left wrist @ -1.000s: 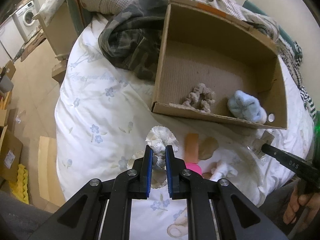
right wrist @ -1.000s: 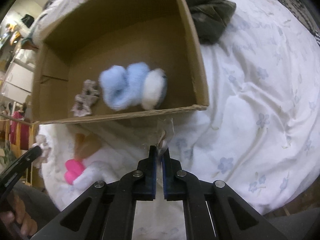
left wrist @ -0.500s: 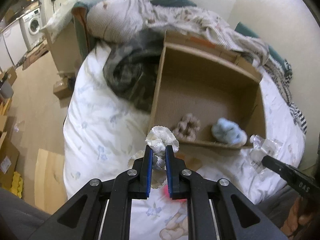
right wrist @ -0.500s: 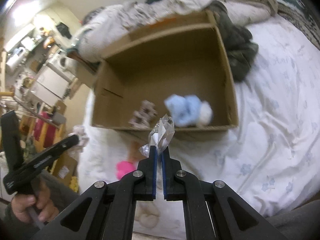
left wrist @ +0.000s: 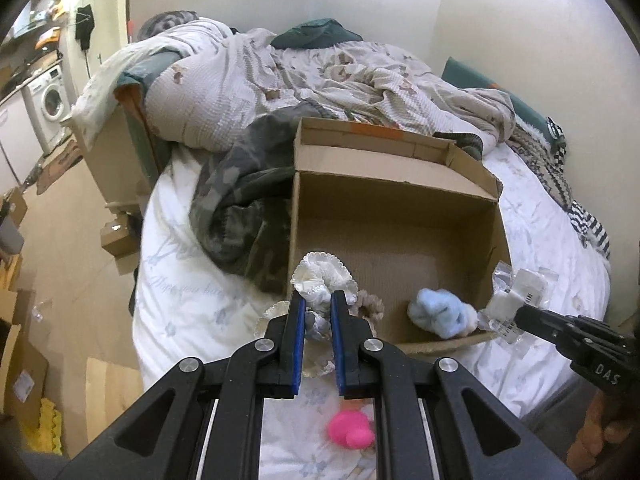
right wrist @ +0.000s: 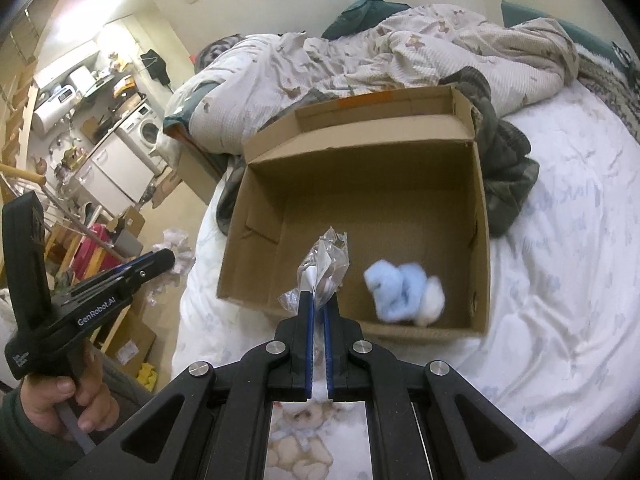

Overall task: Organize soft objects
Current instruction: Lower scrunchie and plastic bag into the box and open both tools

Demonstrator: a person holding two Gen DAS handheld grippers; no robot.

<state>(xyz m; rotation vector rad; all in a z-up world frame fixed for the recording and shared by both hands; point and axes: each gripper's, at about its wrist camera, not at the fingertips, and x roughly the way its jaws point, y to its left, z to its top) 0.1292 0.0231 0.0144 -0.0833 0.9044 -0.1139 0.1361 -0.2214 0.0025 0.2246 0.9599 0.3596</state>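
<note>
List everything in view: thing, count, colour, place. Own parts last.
cardboard box: 1, brown, open, on the bed
blue fluffy item: 1, light blue and white, inside the box at its near wall
beige scrunchie: 1, beige, inside the box near the left gripper, partly hidden
white frilly fabric item: 1, white, clamped in the left gripper
clear plastic packet: 1, transparent with white contents, clamped in the right gripper
pink toy: 1, bright pink, on the bedsheet
camouflage garment: 1, dark green, beside the box
bedsheet: 1, white with blue flowers
quilt: 1, beige, behind the box
washing machine: 1, white, far left
left gripper: 1, black, blue pads
right gripper: 1, black, blue pads
</note>
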